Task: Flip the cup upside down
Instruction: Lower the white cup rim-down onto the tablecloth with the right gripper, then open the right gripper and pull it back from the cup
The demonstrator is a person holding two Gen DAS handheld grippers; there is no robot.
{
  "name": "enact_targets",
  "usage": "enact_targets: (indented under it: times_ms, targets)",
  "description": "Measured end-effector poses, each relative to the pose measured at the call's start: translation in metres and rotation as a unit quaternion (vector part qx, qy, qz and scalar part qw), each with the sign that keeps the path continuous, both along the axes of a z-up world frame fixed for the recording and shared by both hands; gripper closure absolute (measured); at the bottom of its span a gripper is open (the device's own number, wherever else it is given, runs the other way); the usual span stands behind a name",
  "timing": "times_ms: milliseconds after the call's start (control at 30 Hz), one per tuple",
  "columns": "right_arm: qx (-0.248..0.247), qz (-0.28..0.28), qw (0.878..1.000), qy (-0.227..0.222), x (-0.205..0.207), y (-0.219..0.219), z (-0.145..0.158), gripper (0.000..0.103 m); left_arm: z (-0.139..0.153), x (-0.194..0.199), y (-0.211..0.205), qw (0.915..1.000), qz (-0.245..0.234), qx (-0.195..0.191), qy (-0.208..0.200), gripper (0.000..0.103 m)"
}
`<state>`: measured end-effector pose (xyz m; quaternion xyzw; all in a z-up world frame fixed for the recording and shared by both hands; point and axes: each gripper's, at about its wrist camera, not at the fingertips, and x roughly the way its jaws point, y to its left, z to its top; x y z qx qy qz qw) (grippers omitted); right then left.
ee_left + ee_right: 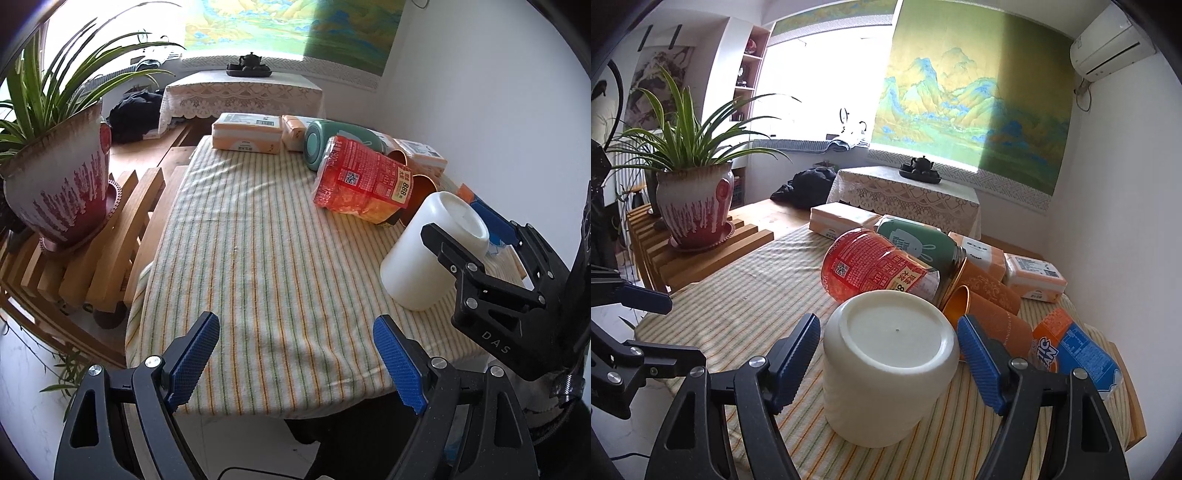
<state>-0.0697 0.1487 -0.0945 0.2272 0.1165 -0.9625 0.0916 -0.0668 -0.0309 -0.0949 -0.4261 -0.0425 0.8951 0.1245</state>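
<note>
A white cup (886, 369) stands upside down on the striped cloth, its flat base facing up. My right gripper (886, 365) is open, with a blue pad on either side of the cup and a small gap on each side. In the left wrist view the cup (424, 254) is at the right, with the right gripper (469, 236) around its upper part. My left gripper (295, 365) is open and empty above the near edge of the cloth.
Behind the cup lie a red bottle (875, 266), a green flask (919, 247), orange cups (990, 295), an orange-blue pack (1075, 350) and tissue packs (1030, 277). A potted plant (59, 181) stands on a wooden rack at the left. The striped cloth (258, 258) covers the table.
</note>
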Motion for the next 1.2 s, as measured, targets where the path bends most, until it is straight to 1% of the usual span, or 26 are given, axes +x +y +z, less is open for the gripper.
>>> enact_targets:
  times_ms: [233, 267, 300, 400, 533, 667, 867, 1000, 1200]
  targets:
    - [-0.012, 0.002, 1.0, -0.003, 0.001, 0.003, 0.001, 0.029, 0.0, 0.003, -0.001, 1.0, -0.001, 0.001, 0.001, 0.015]
    - [-0.014, 0.003, 1.0, -0.005, 0.001, 0.003, 0.001, 0.028, 0.0, 0.003, -0.001, 1.0, -0.001, 0.001, 0.001, 0.015]
    - [-0.017, 0.006, 1.0, -0.007, 0.002, 0.003, 0.001, 0.025, 0.0, 0.004, 0.0, 1.0, -0.002, 0.0, 0.001, 0.015]
    - [-0.026, 0.01, 1.0, -0.01, 0.002, 0.004, 0.002, 0.019, 0.0, 0.005, 0.003, 1.0, -0.003, 0.0, 0.003, 0.015]
    - [-0.032, 0.01, 0.999, -0.014, 0.005, 0.007, 0.002, 0.018, 0.001, 0.007, 0.007, 1.0, -0.005, -0.001, 0.004, 0.015]
    - [-0.05, 0.006, 0.999, -0.016, 0.013, 0.014, 0.006, 0.018, 0.006, 0.011, 0.011, 0.9999, -0.004, -0.004, 0.014, 0.015]
    - [-0.084, -0.015, 0.996, -0.021, 0.028, 0.035, 0.015, 0.016, 0.018, 0.019, 0.021, 0.9991, 0.002, -0.01, 0.042, 0.015]
    - [-0.095, -0.034, 0.995, -0.016, 0.039, 0.049, 0.021, 0.016, 0.027, 0.025, 0.03, 0.9977, 0.007, -0.021, 0.064, 0.015]
    - [-0.112, -0.057, 0.992, -0.013, 0.054, 0.068, 0.028, 0.016, 0.04, 0.036, 0.044, 0.9933, 0.017, -0.037, 0.108, 0.015]
